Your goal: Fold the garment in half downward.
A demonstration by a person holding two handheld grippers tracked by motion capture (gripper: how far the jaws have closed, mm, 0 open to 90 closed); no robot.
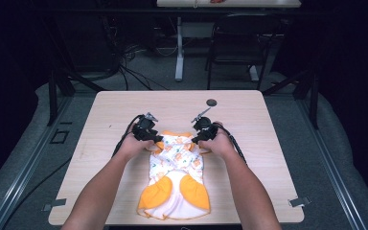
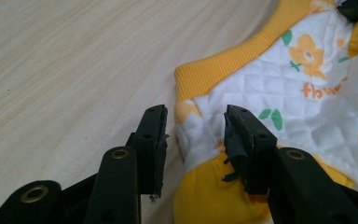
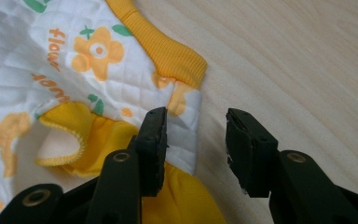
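Both claws stand spread at the frame's middle: left claw [image 1: 154, 139] and right claw [image 1: 197, 138] straddle the baby garment's [image 1: 176, 179] upper corners, likely laying it flat on the surface [image 1: 249, 124].

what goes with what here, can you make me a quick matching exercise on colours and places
Things:
1. ribbed collar
2. quilted body of the baby garment
3. small round disc
4. left gripper

Matches:
a. dark, on the table's far part
b. white with orange flowers
c. plain yellow-orange
d. jaws open either side of the garment's corner

Pairs: 1-c, 2-b, 3-a, 4-d
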